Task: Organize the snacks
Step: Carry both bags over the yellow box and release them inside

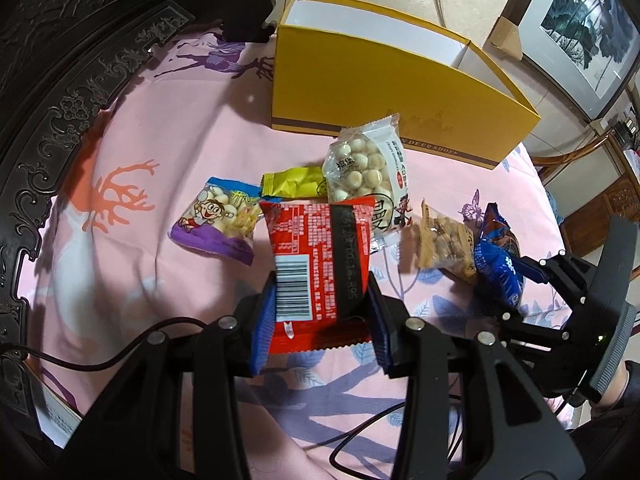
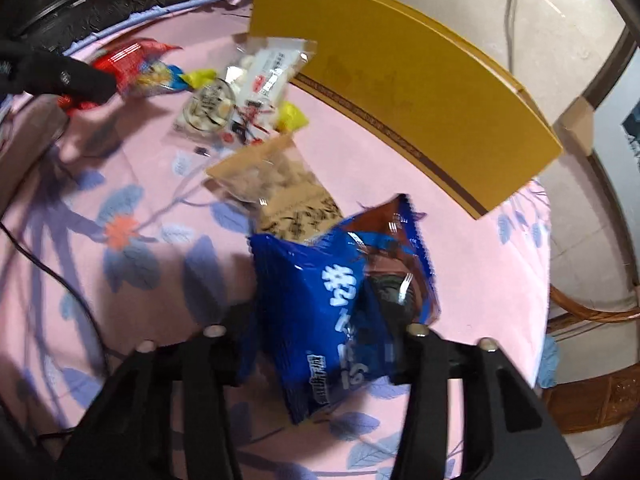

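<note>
My left gripper (image 1: 322, 292) is shut on a red snack packet (image 1: 316, 248), its blue pads pressing both side edges, barcode side up, above the pink floral sheet (image 1: 160, 120). My right gripper (image 2: 324, 344) is closed on a blue snack packet (image 2: 320, 292), which stands tilted between the fingers; this packet (image 1: 494, 252) also shows at the right in the left wrist view. A peanut packet (image 2: 276, 188) lies just beyond it. An open yellow box (image 1: 360, 80) stands at the far side of the sheet.
A purple cartoon packet (image 1: 218, 220), a yellow packet (image 1: 294, 182) and a clear packet of white balls (image 1: 368, 172) lie before the box. Dark carved wood (image 1: 60, 120) borders the left. A black cable (image 1: 100, 360) trails over the sheet. A wooden chair (image 2: 592, 320) stands right.
</note>
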A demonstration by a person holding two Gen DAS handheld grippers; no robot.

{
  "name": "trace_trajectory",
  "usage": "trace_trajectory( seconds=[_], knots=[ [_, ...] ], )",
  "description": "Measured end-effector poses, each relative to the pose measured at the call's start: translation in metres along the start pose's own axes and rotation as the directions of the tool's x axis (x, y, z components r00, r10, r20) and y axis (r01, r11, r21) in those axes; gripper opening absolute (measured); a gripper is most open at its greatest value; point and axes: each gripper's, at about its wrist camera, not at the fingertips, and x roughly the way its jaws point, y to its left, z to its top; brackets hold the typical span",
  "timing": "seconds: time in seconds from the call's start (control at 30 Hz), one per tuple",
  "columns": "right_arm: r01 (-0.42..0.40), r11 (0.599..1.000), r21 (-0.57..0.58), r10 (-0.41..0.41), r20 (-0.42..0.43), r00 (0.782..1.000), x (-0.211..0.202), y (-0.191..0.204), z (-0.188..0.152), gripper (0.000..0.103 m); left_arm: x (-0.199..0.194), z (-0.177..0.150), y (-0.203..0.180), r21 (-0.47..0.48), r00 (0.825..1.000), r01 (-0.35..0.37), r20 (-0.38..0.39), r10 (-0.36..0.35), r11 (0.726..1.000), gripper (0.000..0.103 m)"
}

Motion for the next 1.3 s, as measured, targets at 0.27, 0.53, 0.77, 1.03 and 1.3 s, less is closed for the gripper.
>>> trace_trajectory(
  seconds=[0.27,0.53,0.77,1.03,1.3],
  knots=[
    [0.003,0.997,0.074,-0.009,0.078,0.997,-0.044,-0.022,0.006,0.029,-0.008,0.005,-0.004,0.006,1.000,0.013,0.021,-0.013,1.000,0.041],
    [0.025,0.994,0.103,-0.049,0.236,0.971,-0.098,-0.040,0.035,0.029,-0.034,0.031,-0.020,0.047,0.994,0.049,0.100,-0.054,0.998,0.041],
    [0.011,0.985,0.172,-0.076,0.378,0.923,-0.114,-0.082,0.092,0.029,-0.051,0.089,-0.036,0.082,0.974,0.068,0.212,-0.084,0.994,0.042],
    [-0.077,0.948,0.309,-0.080,0.464,0.882,-0.110,-0.134,0.142,0.029,-0.052,0.167,-0.047,0.053,0.946,0.101,0.305,-0.113,0.993,0.042],
    [-0.138,0.917,0.373,-0.068,0.489,0.869,-0.076,-0.170,0.178,0.033,-0.029,0.237,-0.063,0.058,0.934,0.076,0.345,-0.091,0.995,0.043]
  ],
)
